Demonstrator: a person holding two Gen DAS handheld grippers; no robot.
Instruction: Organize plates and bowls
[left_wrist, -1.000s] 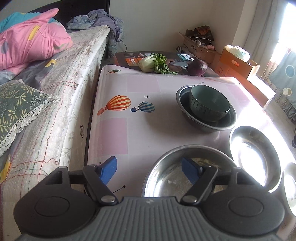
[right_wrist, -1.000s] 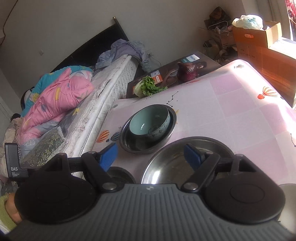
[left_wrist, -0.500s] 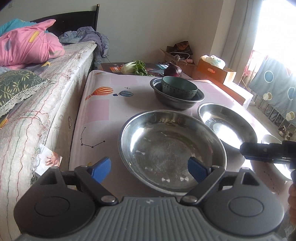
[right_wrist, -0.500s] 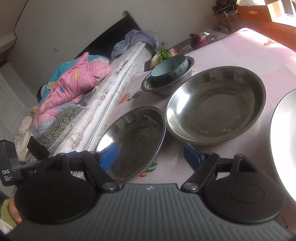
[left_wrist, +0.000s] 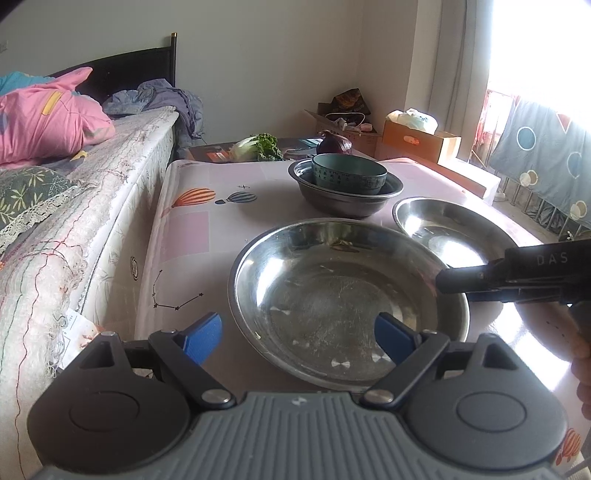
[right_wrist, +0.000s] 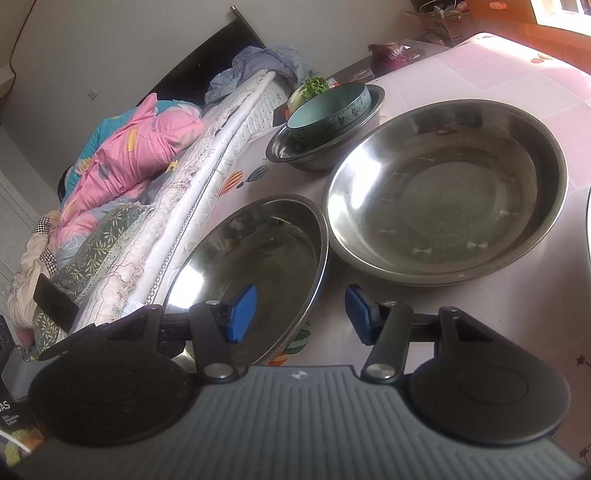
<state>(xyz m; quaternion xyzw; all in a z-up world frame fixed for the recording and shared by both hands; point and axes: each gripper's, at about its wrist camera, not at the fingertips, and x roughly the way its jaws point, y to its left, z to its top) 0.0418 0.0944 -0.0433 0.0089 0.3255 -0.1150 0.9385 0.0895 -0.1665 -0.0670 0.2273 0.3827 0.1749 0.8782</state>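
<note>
Straddling the near rim of a steel pan (right_wrist: 258, 266), the right gripper (right_wrist: 299, 312) has one blue pad inside the pan and the other outside it over the bench (right_wrist: 480, 325). Its jaws are closing with the rim between them, but the pads do not yet press on the metal. From the left wrist view the same pan (left_wrist: 332, 295) lies straight ahead of the left gripper (left_wrist: 299, 338), whose jaws stand wide apart; its right pad hangs over the pan's near inner side and its left pad over the bare bench (left_wrist: 192, 251), with nothing clamped. The right gripper's black body (left_wrist: 517, 273) reaches in from the right edge of that view, across the pan's right rim, with part of a hand (left_wrist: 583, 365) below it.

A second steel pan (right_wrist: 447, 192) sits just beside the first, their rims close together; in the left view it is the one further right (left_wrist: 443, 225). Behind both stands a steel bowl (left_wrist: 343, 199) with a teal bowl (left_wrist: 349, 173) nested in it. Further back lie a leafy cabbage (left_wrist: 255, 146) and a purple onion (left_wrist: 334, 144). A bed (left_wrist: 92, 206) with a pink quilt (left_wrist: 40, 118) runs along the bench's left side. Cardboard boxes (left_wrist: 417, 142) stand by the far wall.
</note>
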